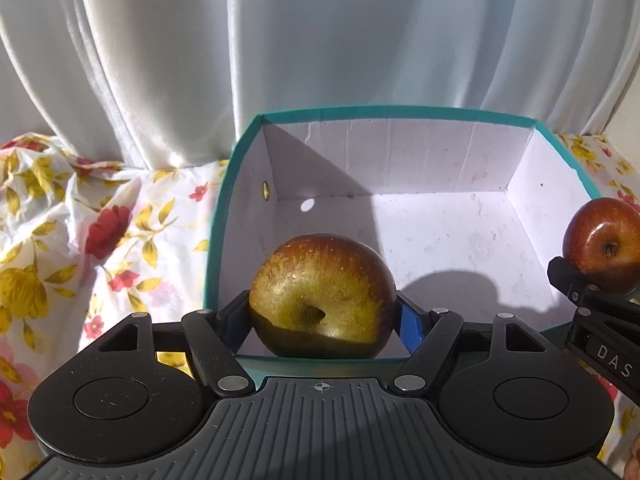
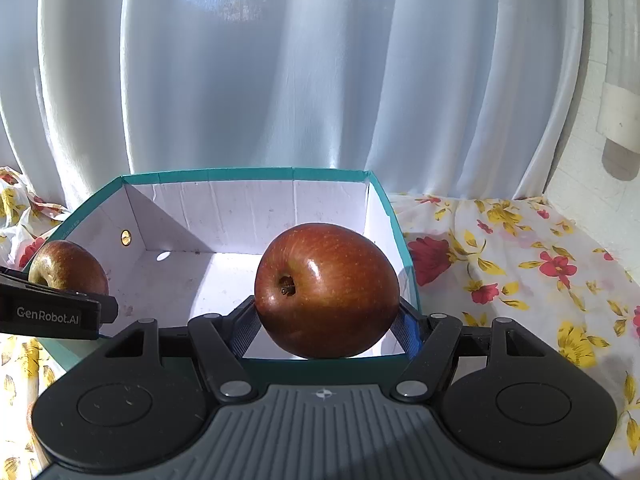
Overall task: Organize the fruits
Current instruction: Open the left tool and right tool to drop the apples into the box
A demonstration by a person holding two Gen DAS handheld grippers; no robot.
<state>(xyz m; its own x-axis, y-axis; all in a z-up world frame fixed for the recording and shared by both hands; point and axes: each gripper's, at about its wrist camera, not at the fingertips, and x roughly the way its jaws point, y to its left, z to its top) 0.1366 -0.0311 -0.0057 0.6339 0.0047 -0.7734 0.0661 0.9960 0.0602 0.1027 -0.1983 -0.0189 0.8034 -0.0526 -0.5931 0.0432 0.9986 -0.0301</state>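
My left gripper is shut on a green-and-red apple and holds it over the near left part of a teal box with a white inside. My right gripper is shut on a red apple and holds it over the near right part of the same box. The red apple also shows at the right edge of the left wrist view. The green-and-red apple also shows at the left of the right wrist view. Nothing lies on the visible box floor.
The box stands on a white cloth with red and yellow flowers, which also spreads to the right. White curtains hang right behind the box. A white wall fitting is at the far right.
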